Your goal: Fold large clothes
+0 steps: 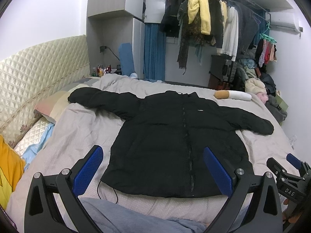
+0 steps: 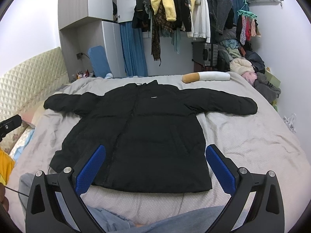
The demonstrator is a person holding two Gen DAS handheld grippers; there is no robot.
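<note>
A black puffer jacket (image 1: 171,136) (image 2: 140,134) lies flat and front up on the grey bed cover (image 1: 77,132) (image 2: 252,141), zipped, with both sleeves spread out to the sides. My left gripper (image 1: 153,155) hovers open above the jacket's hem, its blue pads (image 1: 88,169) wide apart with nothing between them. My right gripper (image 2: 155,153) is likewise open over the hem, blue pads (image 2: 221,169) spread and empty. In the left wrist view the right gripper (image 1: 291,176) shows at the right edge.
A white and tan roll (image 1: 232,95) (image 2: 206,77) lies at the bed's far side. A quilted headboard (image 1: 38,77) stands left, pillows (image 1: 52,106) below it. Hanging clothes (image 2: 175,9) and a clothes pile (image 2: 248,64) fill the back. Blue-grey cloth (image 1: 126,215) lies nearest me.
</note>
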